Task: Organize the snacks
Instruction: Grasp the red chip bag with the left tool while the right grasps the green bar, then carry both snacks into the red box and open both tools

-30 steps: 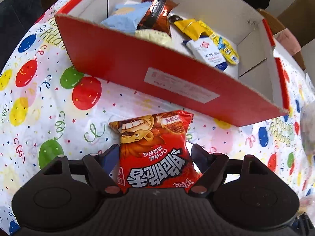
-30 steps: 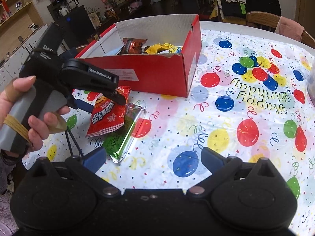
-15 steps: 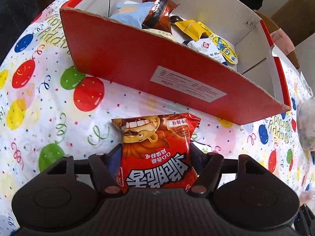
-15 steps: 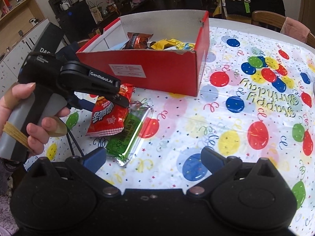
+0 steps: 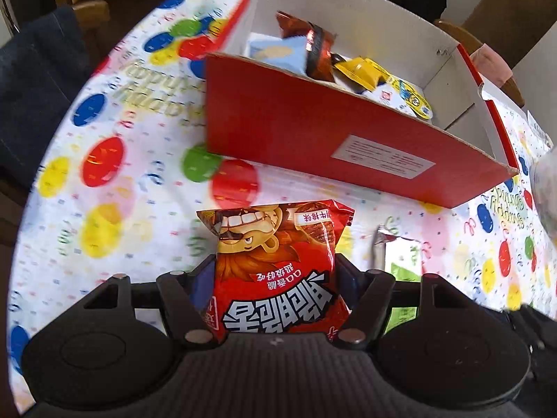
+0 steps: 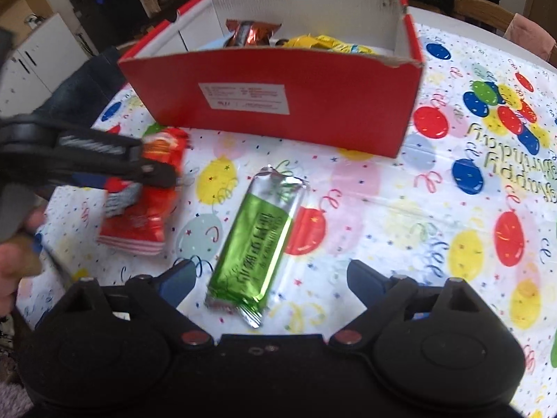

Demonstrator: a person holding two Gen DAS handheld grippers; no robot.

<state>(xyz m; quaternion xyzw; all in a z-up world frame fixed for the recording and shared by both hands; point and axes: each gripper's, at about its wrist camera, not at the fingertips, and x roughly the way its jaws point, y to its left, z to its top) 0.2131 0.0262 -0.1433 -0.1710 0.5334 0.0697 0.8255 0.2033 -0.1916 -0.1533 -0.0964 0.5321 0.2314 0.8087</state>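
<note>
My left gripper (image 5: 275,271) is shut on a red snack bag (image 5: 278,261) and holds it just above the tablecloth, short of the red cardboard box (image 5: 313,132). In the right wrist view, that gripper (image 6: 153,170) and its red bag (image 6: 153,202) sit at the left, with a person's hand (image 6: 14,264) on the handle. A green foil bar (image 6: 257,244) lies flat on the cloth in front of the box (image 6: 348,115). My right gripper (image 6: 273,271) hangs over the bar's near end. Its jaws are closing, with the bar between them and both pads clear of it.
The box holds several packets: a brown one (image 6: 250,33), yellow ones (image 6: 313,43) and a pale blue one (image 5: 278,52). A balloon-print tablecloth (image 6: 452,191) covers the round table. Wooden chairs (image 6: 480,7) stand behind it, and a dark garment (image 5: 38,80) hangs at the left edge.
My left gripper closed on the red bag and carried it left, off the green bar. My right gripper moved down and left over the bar, and its jaws narrowed.
</note>
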